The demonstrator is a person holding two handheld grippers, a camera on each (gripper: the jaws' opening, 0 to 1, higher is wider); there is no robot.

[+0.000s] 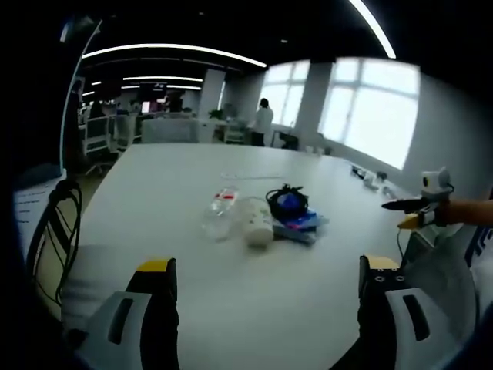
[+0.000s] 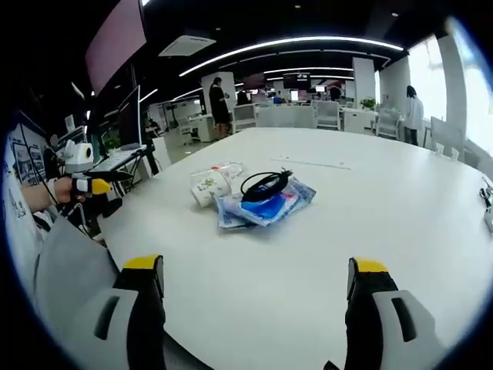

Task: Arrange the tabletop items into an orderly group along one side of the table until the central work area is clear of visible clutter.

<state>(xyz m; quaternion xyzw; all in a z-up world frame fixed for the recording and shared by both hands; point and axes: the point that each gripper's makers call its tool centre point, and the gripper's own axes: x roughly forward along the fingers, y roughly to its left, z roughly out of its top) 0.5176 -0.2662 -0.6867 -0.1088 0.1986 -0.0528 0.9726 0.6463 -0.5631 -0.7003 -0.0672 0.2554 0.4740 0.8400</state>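
White table [image 2: 400, 208], bottle [image 1: 219, 214] (lengthwise away)

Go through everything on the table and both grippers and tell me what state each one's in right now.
Left gripper: open, empty, above the table.
Right gripper: open, empty.
Clear plastic bottle: lying on its side.
White cup: tipped over on its side, beside the bottle.
Blue packets: lying flat in a loose pile.
Black cable: coiled on top of the packets.
White table: items clustered near its middle.

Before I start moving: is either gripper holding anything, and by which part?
Nothing is held. The left gripper and right gripper are open over bare table.
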